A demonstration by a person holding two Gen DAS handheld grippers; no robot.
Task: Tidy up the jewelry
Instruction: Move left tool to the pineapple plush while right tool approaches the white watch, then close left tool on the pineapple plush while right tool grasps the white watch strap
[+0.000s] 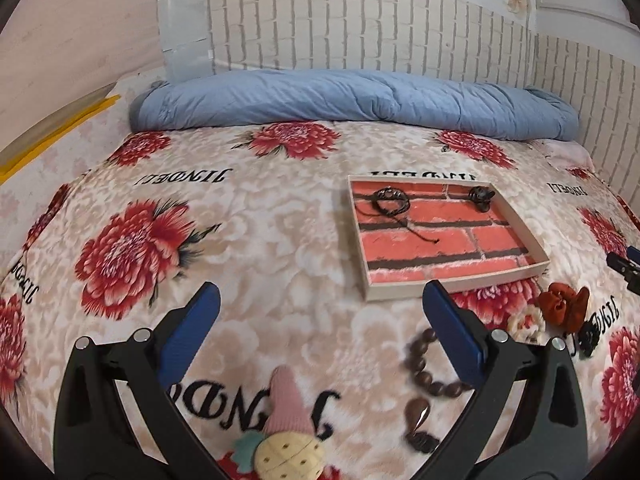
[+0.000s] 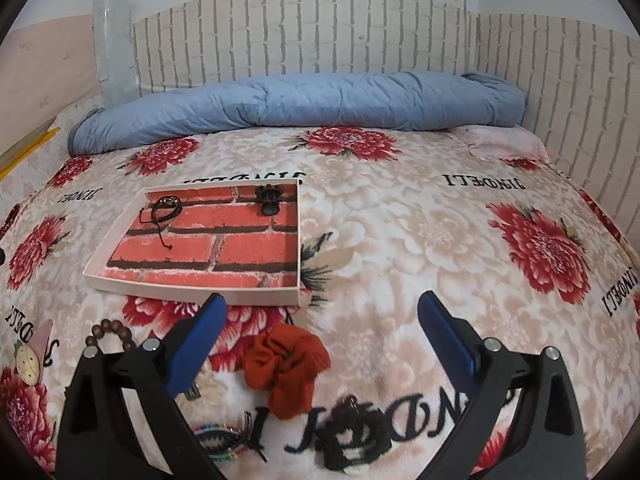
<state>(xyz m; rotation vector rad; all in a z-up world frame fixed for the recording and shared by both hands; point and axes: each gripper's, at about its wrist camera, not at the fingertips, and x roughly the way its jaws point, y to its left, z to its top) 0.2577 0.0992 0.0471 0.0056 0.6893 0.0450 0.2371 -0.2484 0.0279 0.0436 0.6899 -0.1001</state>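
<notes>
Left gripper (image 1: 320,312): lower centre of the left view, jaws spread wide, nothing between the blue pads (image 1: 194,332). Poised above the blanket (image 1: 280,240), clear of every item.

Right gripper (image 2: 322,316): lower centre of the right view, jaws likewise spread wide and empty.

Tray (image 1: 460,286): shallow, white-rimmed, brick-print floor; right of centre in the left view, left of centre in the right view (image 2: 192,294). Resting flat on the blanket.

In the tray, far end:
- Cord bracelet (image 1: 390,199), black, coiled at the far left corner, one loose cord trailing toward mid-tray.
- Black clip (image 1: 480,198) at the far right corner, well apart from the bracelet.

On the blanket, outside the tray:
- Bead bracelet (image 1: 424,364), brown, lower right of the left view, partly behind the right finger.
- Brown pendant (image 1: 418,414), drop-shaped, just below the beads.
- Scrunchie (image 2: 286,368), rust-orange, lower centre of the right view, between the fingers and below the tray's near edge.
- Black flower piece (image 2: 354,438), bottom centre of the right view, near the scrunchie.
- Rainbow bracelet (image 2: 222,442), bottom left, partly hidden by the left finger.
- Pink-and-cream clip (image 1: 286,428), bottom centre of the left view.

Blue quilt (image 1: 352,100): rolled along the top of the bed, against the brick-pattern wall.
</notes>
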